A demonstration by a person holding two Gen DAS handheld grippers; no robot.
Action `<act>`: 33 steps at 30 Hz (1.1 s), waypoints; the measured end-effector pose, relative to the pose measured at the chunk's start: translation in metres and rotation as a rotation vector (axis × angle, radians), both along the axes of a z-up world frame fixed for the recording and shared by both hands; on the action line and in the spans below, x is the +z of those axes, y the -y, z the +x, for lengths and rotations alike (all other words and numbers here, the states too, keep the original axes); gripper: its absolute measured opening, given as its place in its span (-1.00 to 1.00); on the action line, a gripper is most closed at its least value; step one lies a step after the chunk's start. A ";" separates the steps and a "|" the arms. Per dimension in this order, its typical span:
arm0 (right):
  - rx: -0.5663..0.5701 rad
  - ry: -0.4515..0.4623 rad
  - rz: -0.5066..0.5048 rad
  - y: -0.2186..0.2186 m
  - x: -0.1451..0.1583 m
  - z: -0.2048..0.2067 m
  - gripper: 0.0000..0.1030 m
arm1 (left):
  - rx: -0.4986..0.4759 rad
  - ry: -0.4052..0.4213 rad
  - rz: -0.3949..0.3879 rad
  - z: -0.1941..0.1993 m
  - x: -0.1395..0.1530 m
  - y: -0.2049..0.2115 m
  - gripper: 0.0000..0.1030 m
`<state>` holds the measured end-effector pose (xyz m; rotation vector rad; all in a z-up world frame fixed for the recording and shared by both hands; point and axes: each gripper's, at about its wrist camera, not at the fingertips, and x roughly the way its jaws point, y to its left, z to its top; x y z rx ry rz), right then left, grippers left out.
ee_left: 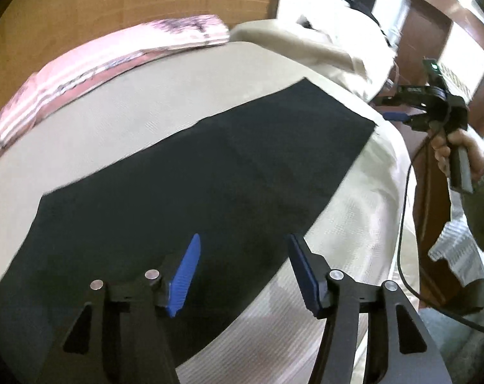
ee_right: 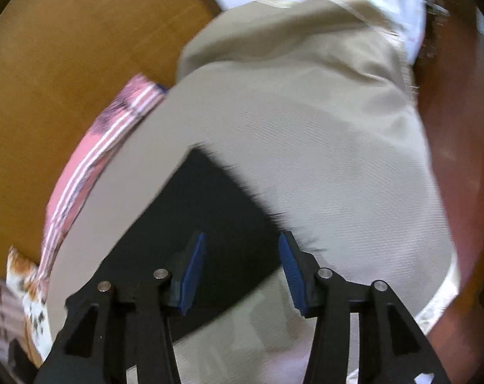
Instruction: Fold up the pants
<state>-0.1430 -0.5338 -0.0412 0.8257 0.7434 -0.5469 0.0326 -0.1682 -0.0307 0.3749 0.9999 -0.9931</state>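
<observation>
The black pants (ee_left: 210, 172) are laid flat as a long dark band on a beige bed cover (ee_left: 120, 118), just ahead of and below the left gripper (ee_left: 242, 272); this lie is judged to suit a fold, since the cloth is spread smooth with straight edges. The left gripper is held above the near end of the band with its blue pads (ee_left: 184, 278) apart and nothing between them. In the right wrist view, the far corner of the pants (ee_right: 210, 211) is seen directly ahead of the right gripper (ee_right: 242, 272), whose pads are likewise parted and empty. Both are angled down at the cloth, so a release after a fold is judged likely, though this cannot be confirmed. Beyond the pants, a pink striped blanket (ee_left: 91, 64) is bunched along the far edge of the cover. To the right of the left gripper, a hand (ee_left: 450, 147) is seen gripping the other tool's handle. No brand, label or legible writing can be made out; a small mark on the other tool is too blurred to read
</observation>
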 end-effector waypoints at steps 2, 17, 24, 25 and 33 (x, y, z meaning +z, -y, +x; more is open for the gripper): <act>0.062 0.010 0.013 -0.018 0.000 0.015 -0.11 | 0.041 -0.010 0.030 0.006 -0.009 -0.007 0.13; 0.397 -0.113 0.090 -0.114 -0.041 0.091 -0.11 | 0.142 -0.118 0.053 0.002 -0.036 -0.035 0.14; 0.614 -0.062 0.052 -0.166 -0.014 0.156 -0.11 | 0.363 0.015 -0.021 0.041 -0.001 -0.090 0.14; 0.674 -0.062 0.050 -0.182 -0.012 0.175 -0.11 | 0.395 0.023 -0.022 0.047 0.000 -0.100 0.14; 1.045 -0.084 0.051 -0.297 -0.012 0.295 -0.11 | 0.729 0.021 0.018 0.087 -0.002 -0.205 0.14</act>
